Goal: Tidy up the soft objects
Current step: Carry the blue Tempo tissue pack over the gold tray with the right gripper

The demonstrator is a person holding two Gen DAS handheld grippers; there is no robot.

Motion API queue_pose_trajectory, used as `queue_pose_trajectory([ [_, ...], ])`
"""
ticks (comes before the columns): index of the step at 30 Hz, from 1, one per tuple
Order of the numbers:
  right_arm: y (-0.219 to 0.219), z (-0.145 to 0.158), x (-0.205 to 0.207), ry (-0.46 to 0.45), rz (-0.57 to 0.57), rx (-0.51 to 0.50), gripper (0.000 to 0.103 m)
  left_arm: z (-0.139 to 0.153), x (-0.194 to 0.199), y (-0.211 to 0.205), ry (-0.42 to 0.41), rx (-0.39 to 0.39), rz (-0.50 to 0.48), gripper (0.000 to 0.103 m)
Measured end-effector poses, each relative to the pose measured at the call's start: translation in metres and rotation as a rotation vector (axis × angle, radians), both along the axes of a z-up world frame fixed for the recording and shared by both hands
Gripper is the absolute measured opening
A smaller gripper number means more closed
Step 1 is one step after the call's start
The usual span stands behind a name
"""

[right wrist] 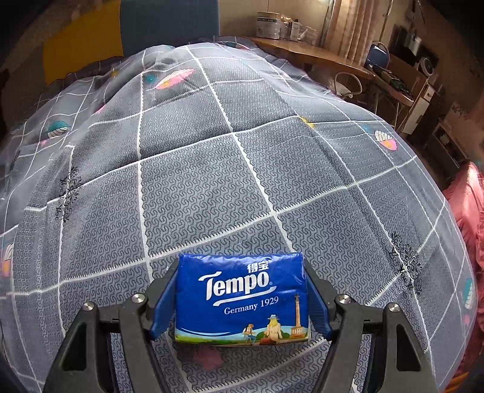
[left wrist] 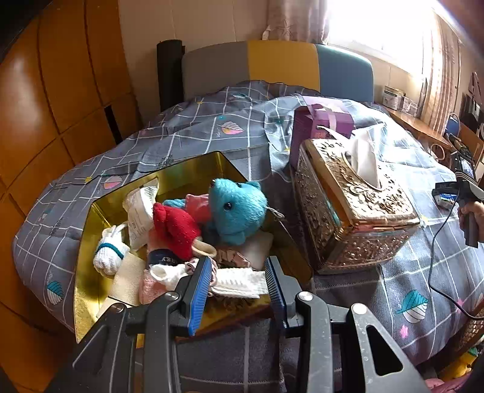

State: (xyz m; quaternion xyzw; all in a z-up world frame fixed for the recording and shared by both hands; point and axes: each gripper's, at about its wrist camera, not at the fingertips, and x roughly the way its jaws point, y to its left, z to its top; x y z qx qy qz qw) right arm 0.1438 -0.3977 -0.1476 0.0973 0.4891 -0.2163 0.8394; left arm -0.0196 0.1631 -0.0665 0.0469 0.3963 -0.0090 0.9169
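you worked over a bed [left wrist: 187, 127] spread with a grey checked quilt [right wrist: 211, 169], its headboard [left wrist: 272, 66] in grey, yellow and teal panels at the far end. orange wooden wardrobe doors [left wrist: 60, 90] stood left; a bright curtained window [left wrist: 378, 27] and wooden desk [right wrist: 317, 56] lay far right.

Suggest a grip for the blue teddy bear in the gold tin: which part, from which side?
Probably the head: the blue teddy bear sits atop the pile in the gold tin, head fully exposed, body buried under the red plush. Bring the left claw in from above, fingers either side of the head. Avoid its right side, close beside the tissue box.
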Motion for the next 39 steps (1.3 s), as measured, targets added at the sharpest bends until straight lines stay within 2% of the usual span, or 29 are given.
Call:
queue_pose_trajectory([
  [15,-0.002,-0.004,0.004,0.023,-0.001,0.003,0.073,-0.005,-0.005,-0.016,0.023,0.019,-0.068,0.037],
  [21,0.007,0.0,0.019,0.065,0.018,-0.012,0.073,-0.005,-0.006,-0.022,0.025,0.029,-0.111,0.037],
  [29,0.07,0.039,0.062,0.015,0.165,0.004,0.073,-0.004,-0.006,-0.021,0.022,0.024,-0.134,0.037],
  [39,0.2,0.125,0.113,-0.131,0.461,0.067,0.073,-0.006,-0.01,-0.021,0.029,0.015,-0.167,0.037],
])
